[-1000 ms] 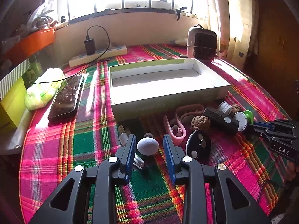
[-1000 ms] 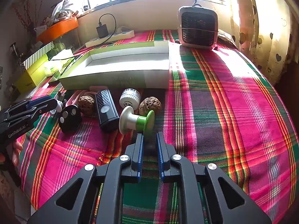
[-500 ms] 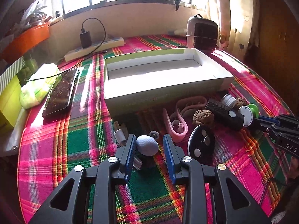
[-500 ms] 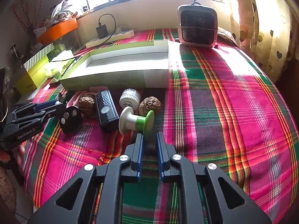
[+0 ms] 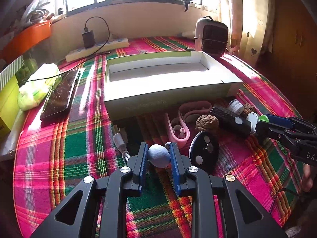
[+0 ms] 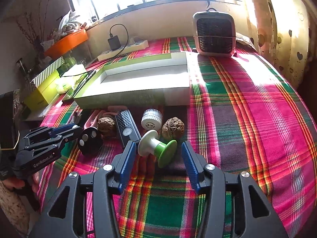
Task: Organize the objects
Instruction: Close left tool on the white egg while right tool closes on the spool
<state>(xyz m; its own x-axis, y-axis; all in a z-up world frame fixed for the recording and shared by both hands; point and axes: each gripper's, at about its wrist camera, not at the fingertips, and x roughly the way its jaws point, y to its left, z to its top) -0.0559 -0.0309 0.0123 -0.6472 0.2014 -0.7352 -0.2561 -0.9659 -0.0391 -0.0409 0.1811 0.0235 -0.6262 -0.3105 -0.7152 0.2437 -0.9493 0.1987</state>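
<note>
on the desk (image 5: 49, 154), under a pink-and-green plaid cloth, the biggest thing is a shallow white box (image 5: 170, 91) with a pale green outside, open and with nothing in it, lying crosswise beyond a row of small objects. it looks like stiff card with sharp corners, so it is probably where the bits are meant to go.

nearer than the box, the left gripper (image 5: 158, 154) has just been closing its jaws, and a grey-blue egg (image 5: 159, 155) sits between the blue ribbed pads. both pads appear to touch its sides, so i read it as pinched. the egg is smooth, matte and rounded, with its long axis roughly across the jaws. the box lies straight ahead of it and a little up the frame, so the coming move is likely a lift and a carry forward.

the right gripper (image 6: 158, 156) has just been opening its jaws; they stand spread, with a white-and-green spool (image 6: 156, 147) lying on its side on the cloth between them, touching neither pad. its axis runs slantwise, white end far left, green end near right, hard plastic by its look.

smaller things line the box front: a black remote (image 6: 126, 127), a round black fob (image 6: 89, 138), two wrinkled walnuts (image 6: 172, 128), a white cap (image 6: 151, 119).
</note>
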